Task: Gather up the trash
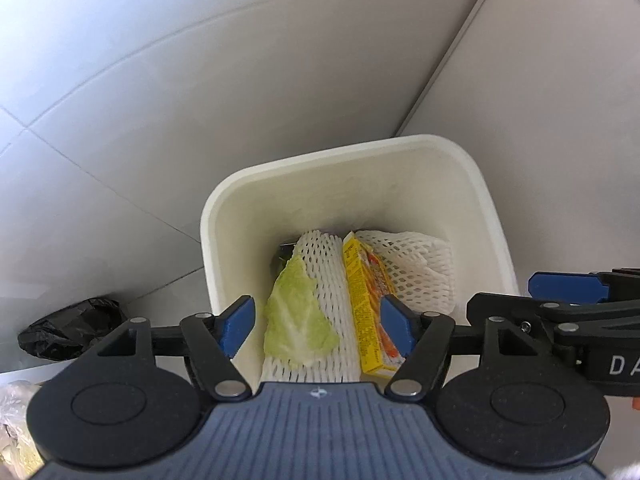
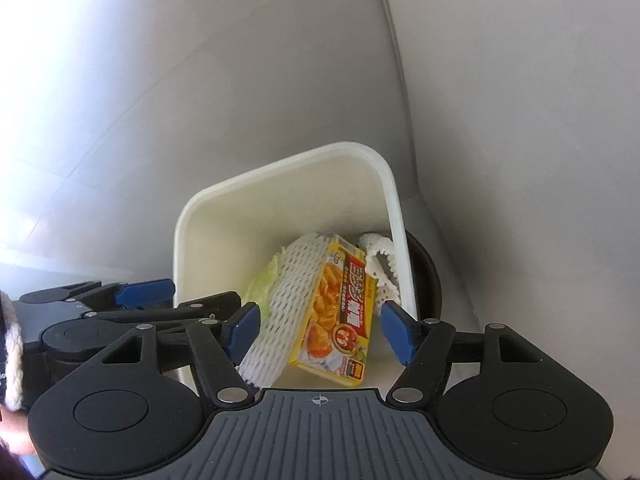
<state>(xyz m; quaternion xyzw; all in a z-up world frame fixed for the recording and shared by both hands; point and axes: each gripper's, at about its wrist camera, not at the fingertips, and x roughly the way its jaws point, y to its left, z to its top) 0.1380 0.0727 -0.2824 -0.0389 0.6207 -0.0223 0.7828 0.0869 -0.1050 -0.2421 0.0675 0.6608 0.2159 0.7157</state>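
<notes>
A white square bin (image 1: 492, 216) stands below both grippers; it also shows in the right wrist view (image 2: 394, 200). Inside lie a pale green cabbage leaf (image 1: 296, 316), white foam fruit nets (image 1: 416, 264) and a yellow curry box (image 1: 370, 304), which the right wrist view shows face up (image 2: 336, 312). My left gripper (image 1: 318, 326) is open and empty above the bin. My right gripper (image 2: 318, 330) is open and empty above the bin, just right of the left one.
A crumpled black plastic bag (image 1: 70, 332) lies on the white surface left of the bin. A clear bag with greens (image 1: 16, 428) sits at the lower left edge. A dark round object (image 2: 428, 276) shows behind the bin's right side.
</notes>
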